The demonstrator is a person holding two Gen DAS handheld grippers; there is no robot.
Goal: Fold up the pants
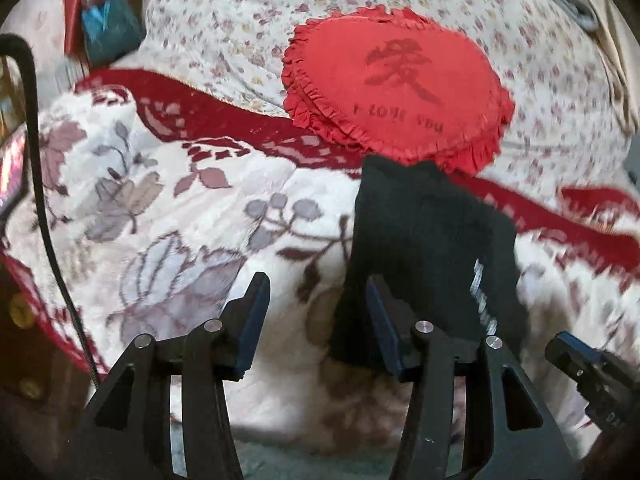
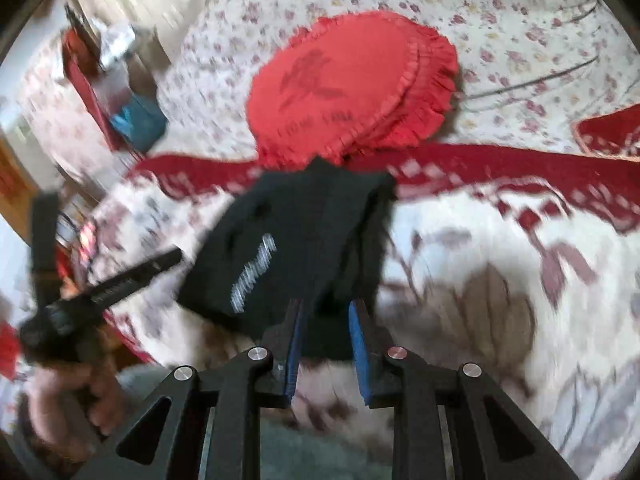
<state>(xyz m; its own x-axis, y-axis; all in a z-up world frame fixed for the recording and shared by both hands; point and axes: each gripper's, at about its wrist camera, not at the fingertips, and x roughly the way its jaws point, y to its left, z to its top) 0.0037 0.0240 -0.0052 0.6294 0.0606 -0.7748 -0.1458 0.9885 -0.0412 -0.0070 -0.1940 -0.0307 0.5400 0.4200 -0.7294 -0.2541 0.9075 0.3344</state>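
Note:
The black pants (image 1: 424, 248) are folded into a narrow bundle with white lettering, and lie on a floral blanket (image 1: 160, 208). In the right wrist view the pants (image 2: 304, 240) run from between my right gripper's (image 2: 325, 312) blue pads up toward a red cushion. The right jaws stand close on the near end of the fabric. My left gripper (image 1: 318, 284) is open and empty, its right finger beside the pants' left edge. The left gripper also shows in the right wrist view (image 2: 120, 280), held in a hand.
A red heart-shaped frilled cushion (image 1: 396, 92) lies just beyond the pants on a flowered sheet (image 1: 224, 32). A red blanket border (image 1: 224, 120) crosses the bed. A black cable (image 1: 44, 200) hangs at the left. A blue object (image 1: 108, 28) sits at the far left.

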